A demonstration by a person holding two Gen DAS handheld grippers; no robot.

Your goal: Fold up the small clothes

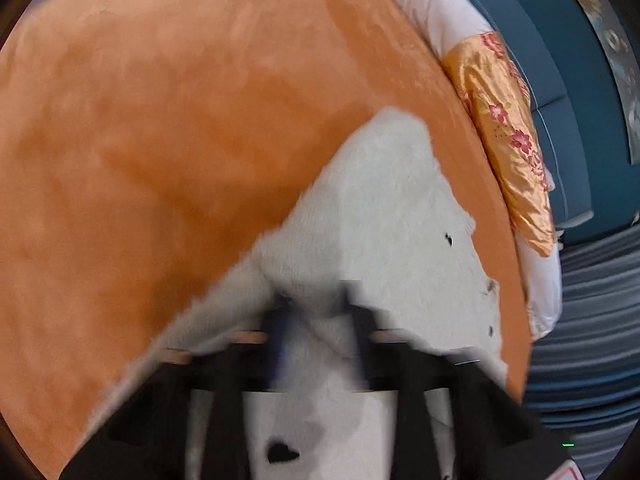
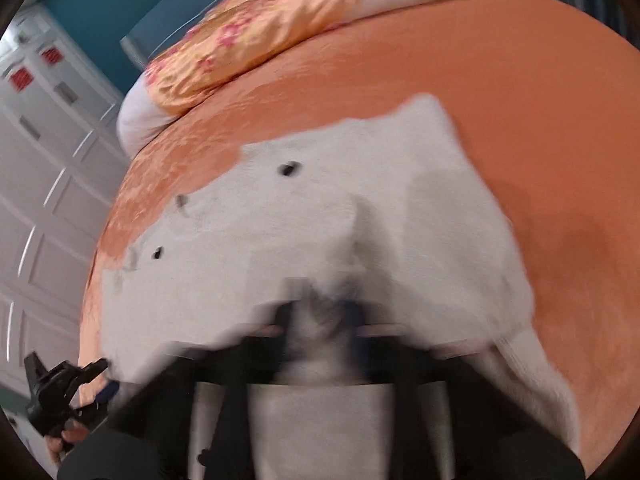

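Both grippers are on the white garment [image 1: 384, 208], a small fuzzy piece with little black heart marks, lying on the orange bedspread [image 1: 180, 120]. The left gripper [image 1: 316, 312] has its fingers drawn in close with a ridge of white cloth bunched between them, so it looks pinched on the near edge. The right gripper [image 2: 324, 320] shows the same: fingers narrowed around a fold of fabric that puckers up just ahead of it. Both views are blurred, so how firm either pinch is cannot be told. The garment's far end reaches toward the floral pillow [image 1: 504, 140] but lies apart from it. The step looks like carrying the near edge over to make a fold. To do it well, the two grips should lift together and level, keeping the edge taut between them, travel straight across, and lay it down square before letting go, or the soft pile will drag and skew.
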